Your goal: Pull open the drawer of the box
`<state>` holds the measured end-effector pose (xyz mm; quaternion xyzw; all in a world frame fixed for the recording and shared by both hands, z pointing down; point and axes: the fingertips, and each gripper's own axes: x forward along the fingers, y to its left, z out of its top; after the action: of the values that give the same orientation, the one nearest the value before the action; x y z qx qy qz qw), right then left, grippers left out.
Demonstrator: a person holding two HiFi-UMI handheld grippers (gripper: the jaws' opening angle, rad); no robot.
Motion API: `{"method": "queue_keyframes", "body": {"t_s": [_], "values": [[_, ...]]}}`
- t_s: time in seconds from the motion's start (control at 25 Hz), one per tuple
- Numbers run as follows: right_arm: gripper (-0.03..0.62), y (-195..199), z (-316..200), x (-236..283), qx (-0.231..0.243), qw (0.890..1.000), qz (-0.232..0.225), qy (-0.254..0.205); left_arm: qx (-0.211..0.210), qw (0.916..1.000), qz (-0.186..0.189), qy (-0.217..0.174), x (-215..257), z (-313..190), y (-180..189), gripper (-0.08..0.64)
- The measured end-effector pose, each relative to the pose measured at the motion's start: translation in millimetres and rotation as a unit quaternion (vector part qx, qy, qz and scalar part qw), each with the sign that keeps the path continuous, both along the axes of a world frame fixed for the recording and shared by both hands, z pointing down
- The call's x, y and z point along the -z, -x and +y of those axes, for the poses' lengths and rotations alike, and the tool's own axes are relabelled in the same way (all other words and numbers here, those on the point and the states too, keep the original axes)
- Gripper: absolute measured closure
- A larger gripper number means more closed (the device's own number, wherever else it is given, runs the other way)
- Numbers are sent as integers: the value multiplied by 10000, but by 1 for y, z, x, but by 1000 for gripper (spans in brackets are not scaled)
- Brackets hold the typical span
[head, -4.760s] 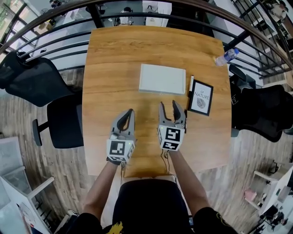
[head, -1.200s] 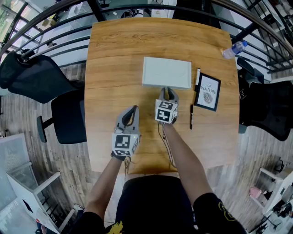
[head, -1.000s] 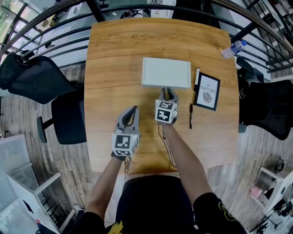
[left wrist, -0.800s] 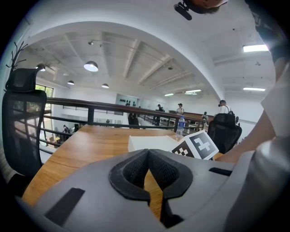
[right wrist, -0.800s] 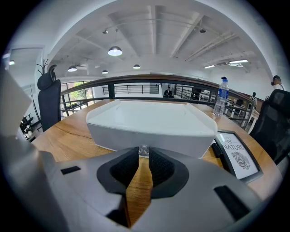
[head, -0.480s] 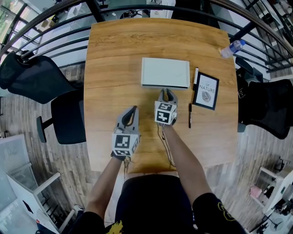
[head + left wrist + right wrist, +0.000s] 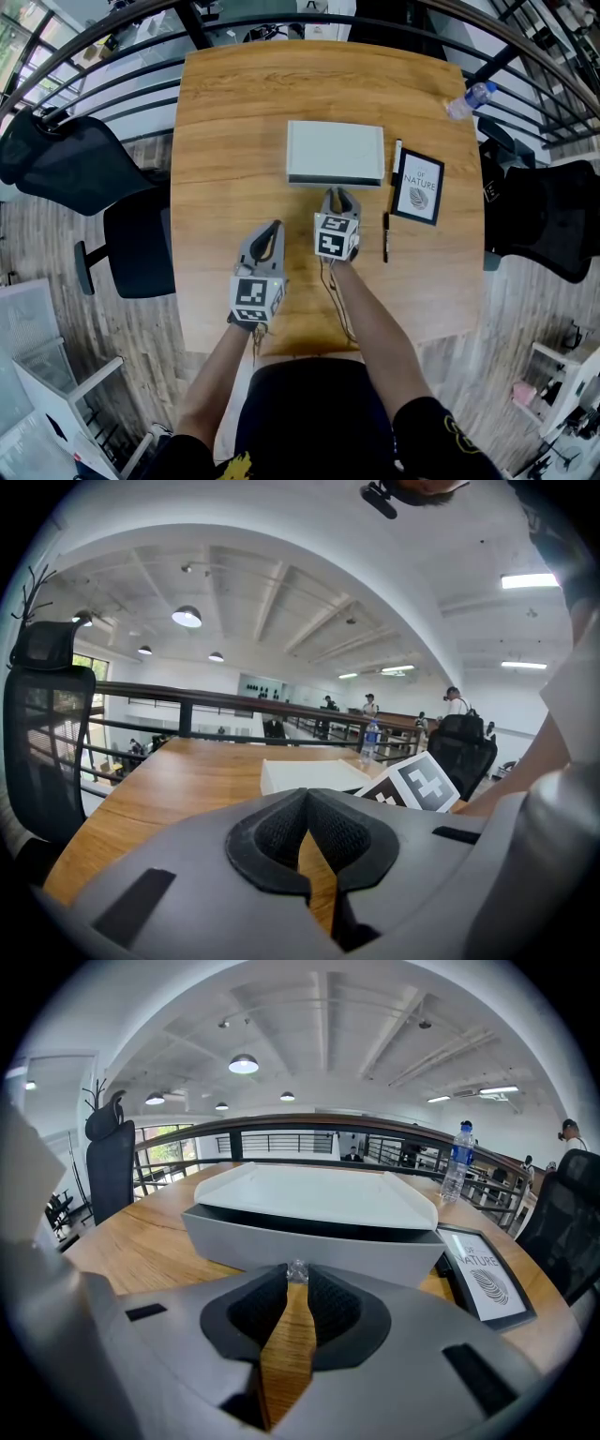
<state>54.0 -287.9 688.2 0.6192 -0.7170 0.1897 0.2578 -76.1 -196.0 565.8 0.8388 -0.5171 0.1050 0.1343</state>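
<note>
A flat white box [image 7: 336,150] lies at the middle of the wooden table [image 7: 225,141]. In the right gripper view its drawer front [image 7: 309,1246] stands a little out from under the lid [image 7: 309,1190], with a dark gap between them. My right gripper [image 7: 336,194] [image 7: 297,1277] is shut on the small clear knob [image 7: 297,1269] at the middle of the drawer front. My left gripper [image 7: 266,234] [image 7: 305,803] hovers nearer to me and to the left, shut on nothing. The box [image 7: 305,775] shows beyond it.
A framed print [image 7: 417,197] lies right of the box, with a white marker [image 7: 397,155] and a black pen [image 7: 385,234] beside it. A water bottle [image 7: 466,99] rests at the table's far right corner. Black chairs [image 7: 66,164] [image 7: 539,220] flank the table; a railing runs behind.
My right gripper stays clamped on the knob and has drawn slightly toward me, the drawer front coming a little way out. The left gripper has not moved.
</note>
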Motion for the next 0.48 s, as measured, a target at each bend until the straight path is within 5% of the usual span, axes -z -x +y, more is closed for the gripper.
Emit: {"method": "queue_keyframes", "body": {"t_s": [0.48], "values": [[526, -5, 11, -1, 12, 10000, 28, 35, 1, 10000, -6, 31, 1, 9, 1, 543]]}}
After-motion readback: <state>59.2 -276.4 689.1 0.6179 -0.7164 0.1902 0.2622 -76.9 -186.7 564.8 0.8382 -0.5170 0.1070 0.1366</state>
